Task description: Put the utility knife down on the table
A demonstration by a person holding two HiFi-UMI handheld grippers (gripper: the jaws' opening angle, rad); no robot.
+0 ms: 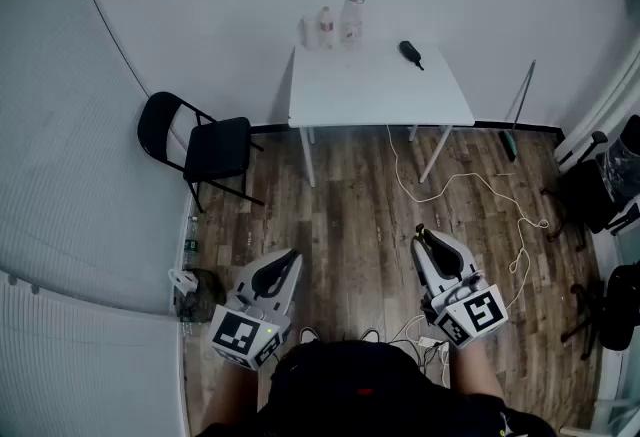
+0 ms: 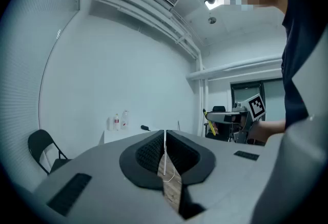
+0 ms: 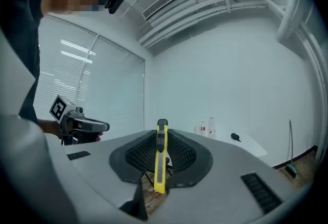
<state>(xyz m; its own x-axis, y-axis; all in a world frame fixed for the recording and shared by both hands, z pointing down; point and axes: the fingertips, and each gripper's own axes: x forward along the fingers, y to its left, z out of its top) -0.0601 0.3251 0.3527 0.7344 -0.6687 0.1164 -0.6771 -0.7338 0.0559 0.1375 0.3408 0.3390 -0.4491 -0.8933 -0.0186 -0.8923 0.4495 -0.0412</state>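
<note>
A yellow utility knife (image 3: 160,159) stands on edge between the black pads of my right gripper (image 3: 162,128), which is shut on it; its dark tip sticks out past the jaws. In the head view the right gripper (image 1: 432,247) is held level over the wood floor, well short of the white table (image 1: 380,90) against the far wall. My left gripper (image 1: 280,273) hangs at the lower left, also far from the table. In the left gripper view its jaws (image 2: 165,136) are pressed together with nothing between them.
Bottles (image 1: 335,25) and a small black object (image 1: 410,52) sit at the table's back edge. A black folding chair (image 1: 200,145) stands left of the table. A white cable (image 1: 470,187) trails across the floor. Dark chairs and bags (image 1: 610,190) crowd the right wall.
</note>
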